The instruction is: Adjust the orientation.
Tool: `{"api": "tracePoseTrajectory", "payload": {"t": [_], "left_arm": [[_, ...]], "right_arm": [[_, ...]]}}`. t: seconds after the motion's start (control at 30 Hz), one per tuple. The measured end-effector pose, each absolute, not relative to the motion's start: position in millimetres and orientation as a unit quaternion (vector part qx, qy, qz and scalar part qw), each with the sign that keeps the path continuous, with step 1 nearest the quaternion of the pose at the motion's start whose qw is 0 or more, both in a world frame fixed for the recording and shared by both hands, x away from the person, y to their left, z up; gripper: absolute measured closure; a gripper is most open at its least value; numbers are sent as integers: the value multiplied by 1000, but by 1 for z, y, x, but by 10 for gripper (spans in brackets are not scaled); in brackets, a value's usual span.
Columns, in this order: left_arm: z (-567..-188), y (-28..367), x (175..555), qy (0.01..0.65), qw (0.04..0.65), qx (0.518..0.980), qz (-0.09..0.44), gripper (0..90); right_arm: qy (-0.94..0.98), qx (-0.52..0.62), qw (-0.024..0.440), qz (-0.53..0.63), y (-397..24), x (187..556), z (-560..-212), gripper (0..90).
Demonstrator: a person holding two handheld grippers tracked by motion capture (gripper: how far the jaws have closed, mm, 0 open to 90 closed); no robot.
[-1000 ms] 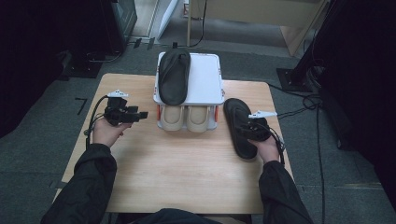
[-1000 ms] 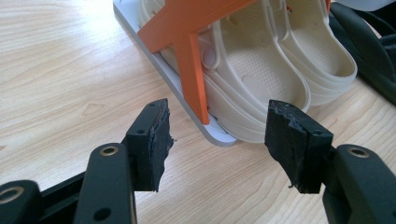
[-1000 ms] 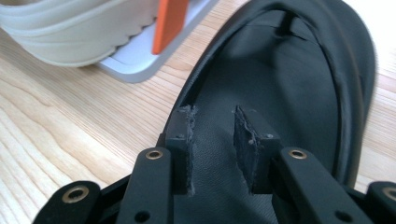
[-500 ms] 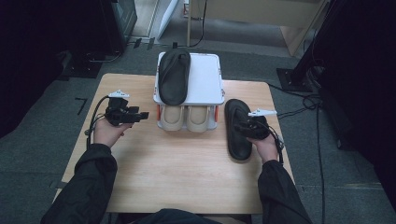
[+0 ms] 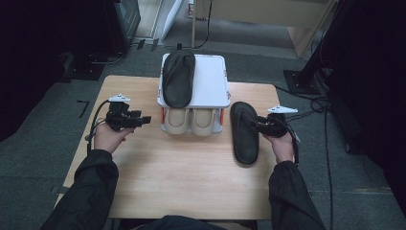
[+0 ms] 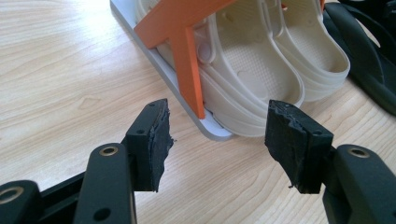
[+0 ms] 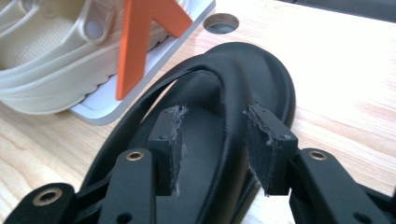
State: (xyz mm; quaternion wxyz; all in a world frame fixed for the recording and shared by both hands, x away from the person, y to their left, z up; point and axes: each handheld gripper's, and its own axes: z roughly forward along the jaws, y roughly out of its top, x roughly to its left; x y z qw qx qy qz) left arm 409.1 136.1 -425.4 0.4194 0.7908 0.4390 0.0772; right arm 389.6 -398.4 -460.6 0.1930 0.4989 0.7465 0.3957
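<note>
Grey carpet and dark equipment are surrounding a light wooden table (image 5: 191,177) on which a two-tier white shoe rack (image 5: 213,86) is standing at the far middle. One black flip-flop (image 5: 179,78) is lying on the rack's top shelf, and a pair of beige clogs (image 5: 190,120) is being kept on the lower tier.

A second black flip-flop (image 5: 244,133) is lying flat on the table, just beside the rack's right end. Its long axis is running from far to near, roughly parallel to the flip-flop on the shelf.

The right claw (image 5: 254,123) is being held at this flip-flop's right edge, pointing across the long axis. In the right gripper view its jaws have just been opening: the right claw (image 7: 214,147) is straddling the raised strap (image 7: 233,135), and the pads (image 7: 173,140) are standing partly apart and no longer pressing on it, so the strap is lying between them unheld.

The left claw (image 5: 145,119) is being held wide and empty on the rack's left side, aimed at the clogs, as the left gripper view is showing (image 6: 217,140). It is well apart from the table flip-flop.

The right hand is judged the nearer one by far. Any re-grasp is being governed by the rack lying up and to the left of the right claw.
</note>
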Motion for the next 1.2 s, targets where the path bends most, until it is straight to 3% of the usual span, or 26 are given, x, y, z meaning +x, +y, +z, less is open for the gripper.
{"api": "tracePoseTrajectory", "payload": {"t": [0.4, 0.7, 1.2], "left_arm": [[-429, 142, 403, 447, 416, 789, 77, 404], [-430, 141, 403, 445, 412, 791, 75, 404], [-432, 140, 404, 444, 410, 793, 76, 405]], "right_arm": [[735, 528, 171, 389, -411, 407, -484, 533], [745, 525, 161, 378, -404, 408, -488, 632], [734, 550, 158, 364, -398, 408, -481, 714]]}}
